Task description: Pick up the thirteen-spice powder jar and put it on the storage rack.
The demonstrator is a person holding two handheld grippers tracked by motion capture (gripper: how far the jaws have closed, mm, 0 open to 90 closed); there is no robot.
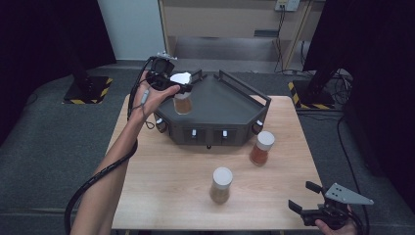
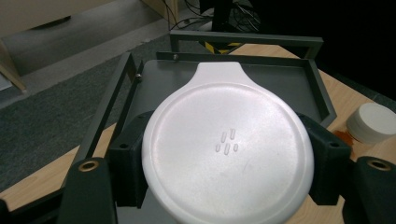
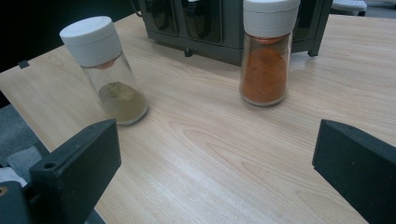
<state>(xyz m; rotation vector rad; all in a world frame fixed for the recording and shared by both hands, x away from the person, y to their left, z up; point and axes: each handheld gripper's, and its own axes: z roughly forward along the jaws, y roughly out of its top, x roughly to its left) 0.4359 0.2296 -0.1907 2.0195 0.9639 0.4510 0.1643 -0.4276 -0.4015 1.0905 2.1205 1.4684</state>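
Note:
My left gripper [image 1: 182, 84] is shut on a white-lidded spice jar [image 1: 182, 100] with brown powder, held over the left part of the dark grey railed tray [image 1: 230, 100]. In the left gripper view the jar's white lid [image 2: 228, 151] sits clamped between both jaws. A jar of orange powder [image 1: 261, 148] stands on the wooden table just right of the tray's front; a jar of pale green-brown powder [image 1: 220, 185] stands nearer me. My right gripper [image 1: 303, 197] hovers open at the table's front right corner, facing the orange jar [image 3: 266, 53] and the pale jar [image 3: 106, 70].
The tray's raised rails [image 2: 243, 39] border its back and sides. Its front panel [image 1: 208, 133] carries small white-tipped switches. The wooden table [image 1: 166, 181] has bare room at front left. Black stands with yellow-striped bases [image 1: 85, 90] rest on the grey floor behind.

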